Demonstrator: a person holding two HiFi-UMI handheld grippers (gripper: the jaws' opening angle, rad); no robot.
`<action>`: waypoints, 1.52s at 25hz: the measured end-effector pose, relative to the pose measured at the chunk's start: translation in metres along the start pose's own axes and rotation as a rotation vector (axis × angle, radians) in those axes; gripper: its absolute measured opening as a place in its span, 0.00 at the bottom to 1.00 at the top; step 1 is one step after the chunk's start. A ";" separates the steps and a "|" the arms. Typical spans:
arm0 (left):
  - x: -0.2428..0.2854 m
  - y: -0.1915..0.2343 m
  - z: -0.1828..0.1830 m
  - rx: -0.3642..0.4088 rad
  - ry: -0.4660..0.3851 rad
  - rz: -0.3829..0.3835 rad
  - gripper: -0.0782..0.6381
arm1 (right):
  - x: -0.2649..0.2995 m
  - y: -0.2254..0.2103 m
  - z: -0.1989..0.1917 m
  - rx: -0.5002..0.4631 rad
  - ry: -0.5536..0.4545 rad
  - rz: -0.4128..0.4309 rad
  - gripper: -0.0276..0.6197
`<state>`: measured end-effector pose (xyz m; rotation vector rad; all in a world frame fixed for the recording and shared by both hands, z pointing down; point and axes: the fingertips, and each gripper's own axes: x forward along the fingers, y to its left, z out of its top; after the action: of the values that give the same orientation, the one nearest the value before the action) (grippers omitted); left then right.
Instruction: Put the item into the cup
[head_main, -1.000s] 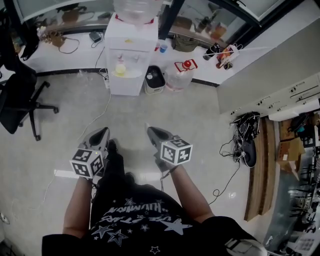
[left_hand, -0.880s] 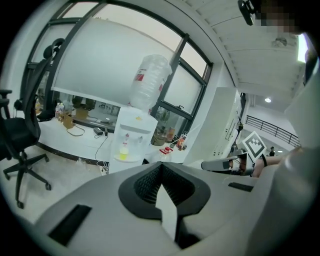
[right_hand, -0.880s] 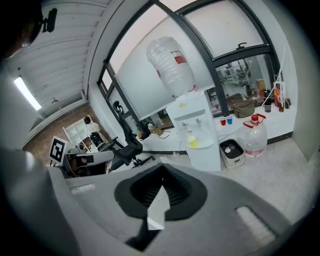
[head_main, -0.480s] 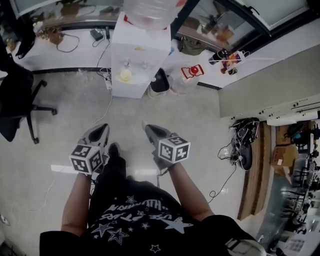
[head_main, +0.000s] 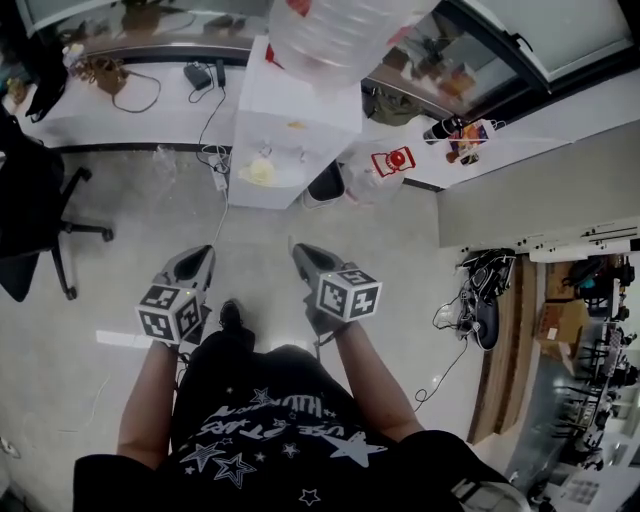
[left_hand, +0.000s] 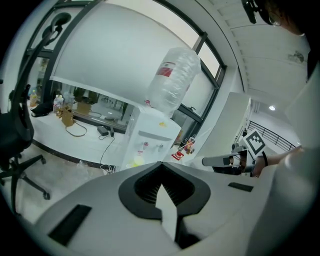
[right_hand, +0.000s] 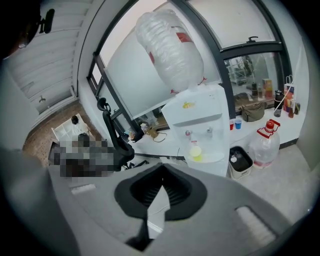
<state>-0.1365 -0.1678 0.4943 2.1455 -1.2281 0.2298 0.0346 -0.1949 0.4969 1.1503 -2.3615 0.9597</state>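
Water dispenser (head_main: 290, 130) nearer than before, now upper centre. Left gripper (head_main: 200, 256) and right gripper (head_main: 300, 254) mid-frame over floor, jaws closed, empty. Yellow cup (head_main: 262, 172) in dispenser recess.

The bottle (head_main: 340, 35) is running off the head view's top edge, the chair (head_main: 30, 230) off its left. The yellow thing (head_main: 260, 172) on the dispenser (head_main: 300, 115) is showing too small to name, like the clutter (head_main: 105, 72) on the tabletop (head_main: 170, 115). The left gripper (left_hand: 161, 165) and right gripper (right_hand: 161, 167) are each blocking the near floor (left_hand: 55, 172) in their own views.
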 end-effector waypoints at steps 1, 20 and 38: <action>0.002 0.007 0.005 -0.005 -0.002 0.000 0.11 | 0.007 0.000 0.005 0.000 -0.004 -0.003 0.05; 0.079 0.063 0.024 -0.051 0.049 0.084 0.11 | 0.118 -0.059 0.050 -0.008 0.061 0.070 0.05; 0.190 0.106 -0.002 -0.082 0.089 0.170 0.11 | 0.227 -0.138 0.041 -0.010 0.112 0.093 0.05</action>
<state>-0.1196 -0.3386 0.6276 1.9421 -1.3455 0.3389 0.0042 -0.4111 0.6530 0.9646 -2.3438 1.0150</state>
